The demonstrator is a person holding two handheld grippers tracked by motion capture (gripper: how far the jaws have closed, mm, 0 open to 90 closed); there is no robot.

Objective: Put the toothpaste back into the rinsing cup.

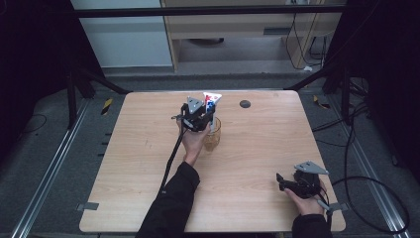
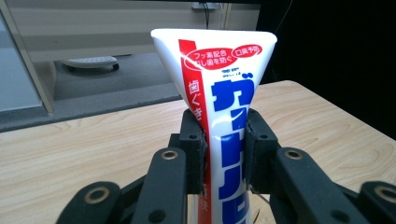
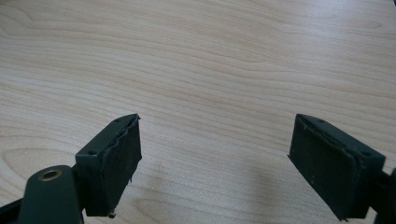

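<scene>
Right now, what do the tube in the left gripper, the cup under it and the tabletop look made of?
Toothpaste tube: glossy soft plastic, likely laminate; it shines and has a flat crimped end. Cup: clear glass or plastic, amber-tinted; too small to tell which. Table: pale wood-grain board, matte, probably laminate.

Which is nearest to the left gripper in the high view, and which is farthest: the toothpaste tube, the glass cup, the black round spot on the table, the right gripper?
1. toothpaste tube, clamped in the left gripper.
2. glass cup, just beneath it.
3. black round spot, far side, to the right.
4. right gripper, near right corner.
</scene>
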